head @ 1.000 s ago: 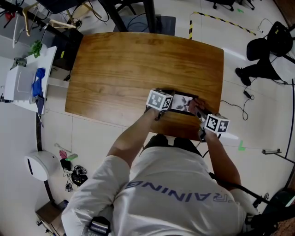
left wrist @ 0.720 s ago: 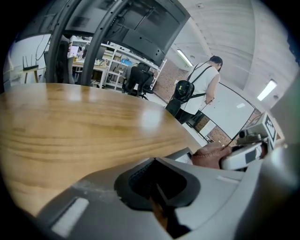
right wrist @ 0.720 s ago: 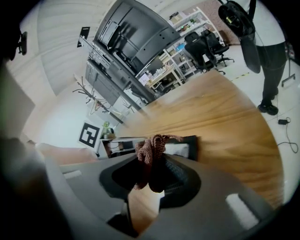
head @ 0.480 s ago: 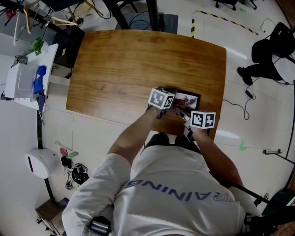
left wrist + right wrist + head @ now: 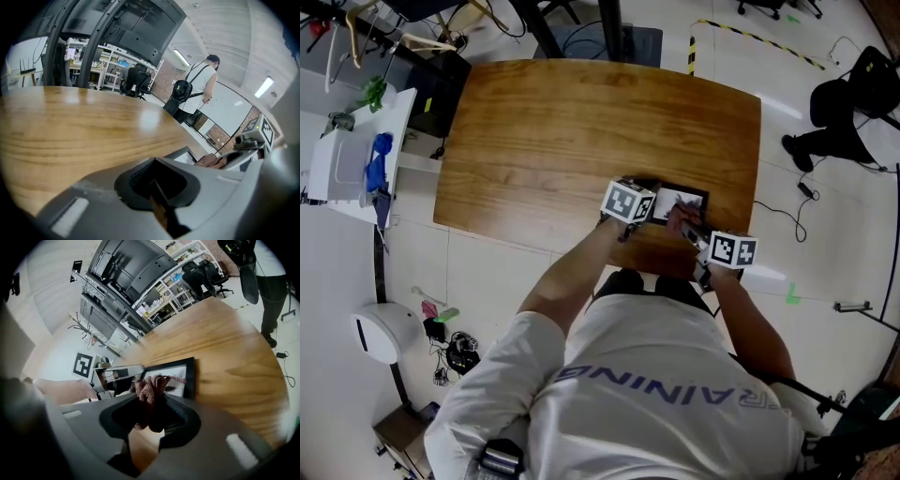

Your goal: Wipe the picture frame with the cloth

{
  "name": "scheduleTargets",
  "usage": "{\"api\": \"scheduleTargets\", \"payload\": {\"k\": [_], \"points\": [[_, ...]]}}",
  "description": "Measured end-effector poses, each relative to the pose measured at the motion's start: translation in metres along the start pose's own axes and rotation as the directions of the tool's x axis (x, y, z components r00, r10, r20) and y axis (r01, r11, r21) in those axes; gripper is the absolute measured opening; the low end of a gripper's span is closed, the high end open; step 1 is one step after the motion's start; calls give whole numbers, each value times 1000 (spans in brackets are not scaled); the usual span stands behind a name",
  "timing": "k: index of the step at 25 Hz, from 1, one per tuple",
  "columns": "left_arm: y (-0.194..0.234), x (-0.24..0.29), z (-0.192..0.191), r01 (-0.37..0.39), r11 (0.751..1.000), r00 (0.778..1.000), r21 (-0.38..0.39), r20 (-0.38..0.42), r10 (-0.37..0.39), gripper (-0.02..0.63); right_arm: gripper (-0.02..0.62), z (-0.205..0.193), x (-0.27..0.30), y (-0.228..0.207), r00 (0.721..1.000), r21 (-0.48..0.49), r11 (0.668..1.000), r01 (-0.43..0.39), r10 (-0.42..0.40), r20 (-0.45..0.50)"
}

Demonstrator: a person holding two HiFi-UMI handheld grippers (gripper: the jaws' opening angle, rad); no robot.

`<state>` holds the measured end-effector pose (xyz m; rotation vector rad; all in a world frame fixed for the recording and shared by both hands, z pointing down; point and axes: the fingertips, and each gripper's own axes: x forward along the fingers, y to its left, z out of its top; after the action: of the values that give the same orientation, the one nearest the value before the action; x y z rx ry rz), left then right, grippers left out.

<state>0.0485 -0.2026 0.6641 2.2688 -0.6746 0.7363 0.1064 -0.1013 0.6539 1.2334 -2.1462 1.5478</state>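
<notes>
Head view: left gripper [image 5: 636,217] clamps the half-hidden picture frame [image 5: 691,198], right gripper [image 5: 692,231] pinches the cloth [image 5: 149,391].

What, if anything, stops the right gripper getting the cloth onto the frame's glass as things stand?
Probably nothing, so yes, it looks able. The right gripper is shut on the cloth, which already hangs over the picture frame. The left gripper sits at the frame's other end, out of its way.
</notes>
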Motion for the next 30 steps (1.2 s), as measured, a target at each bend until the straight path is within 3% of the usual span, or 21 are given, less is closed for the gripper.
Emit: {"api": "scheduleTargets", "payload": {"k": [12, 15, 17, 20, 24, 27, 30], "points": [[5, 0, -2, -11, 1000, 1000, -2, 13, 11, 6, 121, 5, -48, -48, 991, 32, 994, 104, -106, 76], [4, -2, -1, -51, 998, 998, 30, 26, 50, 6, 120, 10, -55, -40, 991, 34, 998, 51, -54, 118], [-8, -15, 14, -55, 998, 992, 40, 118, 49, 6, 118, 32, -70, -27, 977, 7, 1000, -6, 4, 211], [-41, -56, 51, -20, 999, 952, 33, 307, 9, 6, 118, 78, -109, -8, 925, -84, 996, -23, 53, 376], [-70, -125, 101, -40, 998, 867, 40, 498, 14, 6, 117, 133, -158, 12, 837, -190, 981, 22, 86, 540], [-86, -171, 136, -91, 993, 818, 82, 574, 28, 6, 117, 169, -196, 33, 777, -257, 966, 42, 130, 616], [-88, -208, 154, -175, 978, 782, 112, 619, 69, 6, 117, 191, -222, 57, 747, -331, 941, 75, 167, 643]]}}
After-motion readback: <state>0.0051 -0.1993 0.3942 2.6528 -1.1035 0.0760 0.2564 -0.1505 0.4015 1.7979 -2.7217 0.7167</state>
